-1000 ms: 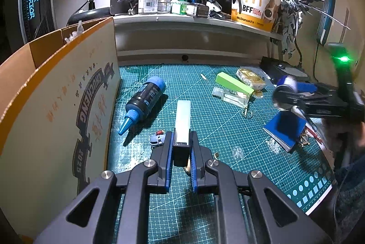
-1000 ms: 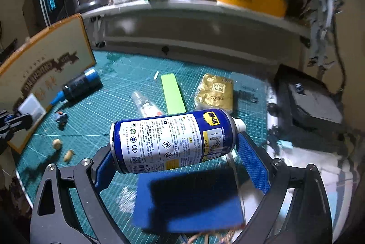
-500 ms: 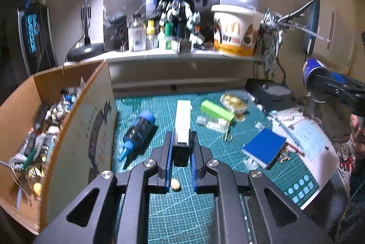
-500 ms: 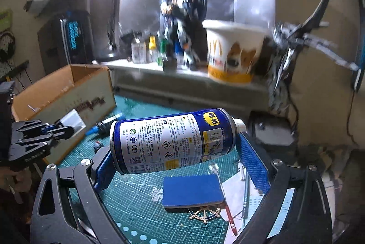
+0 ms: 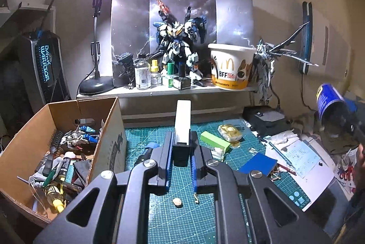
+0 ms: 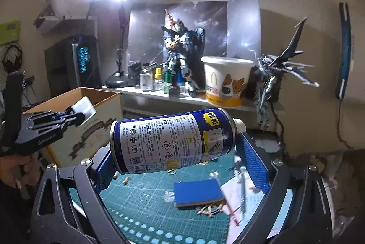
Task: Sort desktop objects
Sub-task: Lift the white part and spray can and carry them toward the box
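Observation:
My left gripper (image 5: pixel 181 141) is shut on a slim white block with a black base (image 5: pixel 182 120), held up above the green cutting mat (image 5: pixel 171 221). The same left gripper (image 6: pixel 78 115) shows at the left of the right wrist view, in front of the cardboard box (image 6: pixel 100 129). My right gripper (image 6: pixel 180 148) is shut on a blue and white WD-40 spray can (image 6: pixel 173 141), lying crosswise between the blue pads. That can (image 5: pixel 328 102) appears at the far right of the left wrist view. The open cardboard box (image 5: pixel 109 120), left of the mat, holds several small items.
On the mat lie a blue-capped black bottle (image 5: pixel 146 152), a green box (image 5: pixel 214 141), a gold packet (image 5: pixel 229 132), a blue notebook (image 5: pixel 257 163) and small crumbs. Papers (image 5: pixel 301 152) and a black device (image 5: pixel 264 118) lie at right. A shelf (image 5: pixel 159 91) carries bottles, a model robot and a paper bucket (image 5: pixel 231 68).
Both grippers have risen with their loads and tilted up, so the wall and lamp now show. The box's inside has come into view at left.

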The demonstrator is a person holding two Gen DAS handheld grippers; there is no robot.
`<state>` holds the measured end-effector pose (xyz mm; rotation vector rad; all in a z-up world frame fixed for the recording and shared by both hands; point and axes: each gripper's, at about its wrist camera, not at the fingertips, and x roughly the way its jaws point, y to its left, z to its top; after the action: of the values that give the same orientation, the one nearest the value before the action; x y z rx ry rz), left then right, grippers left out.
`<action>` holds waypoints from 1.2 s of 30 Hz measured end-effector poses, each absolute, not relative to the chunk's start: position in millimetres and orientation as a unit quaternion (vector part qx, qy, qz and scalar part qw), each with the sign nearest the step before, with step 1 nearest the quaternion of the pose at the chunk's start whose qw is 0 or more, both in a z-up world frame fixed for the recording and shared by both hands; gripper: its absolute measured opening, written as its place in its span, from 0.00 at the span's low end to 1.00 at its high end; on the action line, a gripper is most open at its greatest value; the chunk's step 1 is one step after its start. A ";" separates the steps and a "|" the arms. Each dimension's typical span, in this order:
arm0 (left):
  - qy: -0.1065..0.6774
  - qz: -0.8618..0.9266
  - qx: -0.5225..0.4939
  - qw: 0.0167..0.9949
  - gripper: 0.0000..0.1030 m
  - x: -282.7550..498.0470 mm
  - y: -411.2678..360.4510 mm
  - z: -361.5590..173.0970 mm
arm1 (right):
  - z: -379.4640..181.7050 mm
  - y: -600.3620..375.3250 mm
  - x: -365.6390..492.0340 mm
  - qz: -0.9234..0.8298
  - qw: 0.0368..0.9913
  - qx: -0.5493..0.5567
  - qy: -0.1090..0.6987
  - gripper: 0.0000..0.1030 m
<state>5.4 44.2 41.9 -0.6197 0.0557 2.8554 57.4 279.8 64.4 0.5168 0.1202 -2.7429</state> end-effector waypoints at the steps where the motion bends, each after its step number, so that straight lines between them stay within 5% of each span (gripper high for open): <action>1: 0.021 0.971 -0.210 0.110 0.12 6.2 44.4 42.7 | 63.5 280.0 58.8 -0.966 0.178 0.185 0.039 0.92; 36: -0.007 0.981 -0.193 0.022 0.12 41.6 -35.4 61.4 | 57.6 206.1 39.3 -0.939 0.273 0.199 0.058 0.92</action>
<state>41.6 -35.4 61.4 -0.5970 -0.0229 3.0397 39.3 206.1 57.6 0.5347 0.1550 -2.5276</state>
